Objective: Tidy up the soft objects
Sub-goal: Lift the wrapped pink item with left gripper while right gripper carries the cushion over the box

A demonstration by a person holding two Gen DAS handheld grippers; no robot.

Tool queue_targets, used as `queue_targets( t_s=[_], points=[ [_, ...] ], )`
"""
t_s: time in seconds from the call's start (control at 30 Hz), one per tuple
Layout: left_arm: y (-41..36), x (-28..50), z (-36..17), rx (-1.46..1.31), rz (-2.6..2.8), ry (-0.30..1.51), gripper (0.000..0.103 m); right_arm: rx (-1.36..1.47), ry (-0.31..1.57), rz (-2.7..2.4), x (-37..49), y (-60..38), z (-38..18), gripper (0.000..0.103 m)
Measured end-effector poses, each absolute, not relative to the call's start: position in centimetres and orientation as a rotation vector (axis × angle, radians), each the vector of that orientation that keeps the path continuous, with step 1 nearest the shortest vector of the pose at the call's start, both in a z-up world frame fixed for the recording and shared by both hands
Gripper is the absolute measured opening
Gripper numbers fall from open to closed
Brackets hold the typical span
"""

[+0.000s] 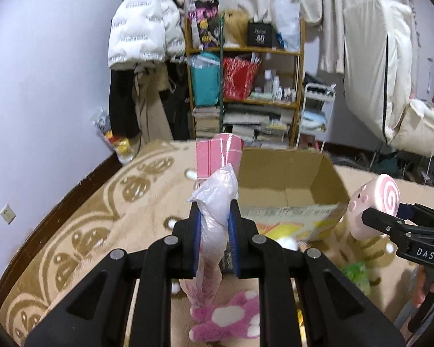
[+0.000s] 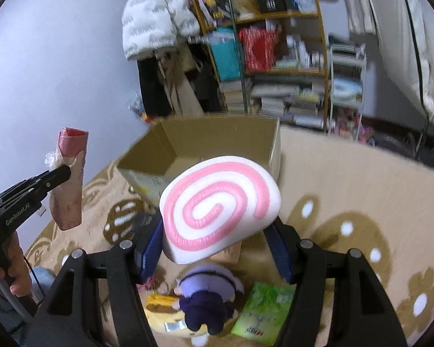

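Open brown cardboard box (image 2: 217, 144) interior unobstructed from above; purple plush doll (image 2: 205, 297) and green packet (image 2: 263, 312) litter the carpet before it.

Beige carpet (image 2: 347, 179) with brown floral pattern and white dots covers the floor. Open cardboard box (image 2: 217, 141) sits on it toward the far edge. Nearer, lying on the carpet: pink-and-white plush (image 1: 228, 318), purple-haired doll (image 2: 208, 297) on a yellow plush (image 2: 162, 315), green packet (image 2: 263, 312) just beside the doll. Small white item (image 1: 286, 241) near the box front, blurred.
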State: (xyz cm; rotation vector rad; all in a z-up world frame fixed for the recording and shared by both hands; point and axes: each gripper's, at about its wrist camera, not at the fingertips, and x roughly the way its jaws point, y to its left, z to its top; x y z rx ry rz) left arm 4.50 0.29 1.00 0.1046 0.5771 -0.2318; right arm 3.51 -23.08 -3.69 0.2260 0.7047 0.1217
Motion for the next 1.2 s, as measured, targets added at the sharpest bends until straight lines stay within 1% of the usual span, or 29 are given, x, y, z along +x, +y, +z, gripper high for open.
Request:
queue_targets(
  t_s=[0.17, 0.37, 0.8, 1.2],
  points=[
    [-0.6, 5.2, 2.7, 0.106, -0.264, 0.515, 0.016, 0.186, 0.599, 0.127, 3.5, -22.6, -1.4, 0.068],
    [-1.9, 6.7, 3.4, 0.142, -0.274, 0.482, 0.016, 0.138, 0.576, 0.126, 5.0, -21.8, -0.8, 0.068],
    [-4.7, 11.1, 2.1, 0.204, -0.286, 0.516, 0.016, 0.086, 0.582, 0.133, 9.3, -21.7, -1.3, 0.068],
    [-5.7, 14.1, 0.0, 0.197, -0.264, 0.649, 0.017, 0.107, 0.619, 0.153, 12.1, -22.4, -3.2, 0.07]
  ],
)
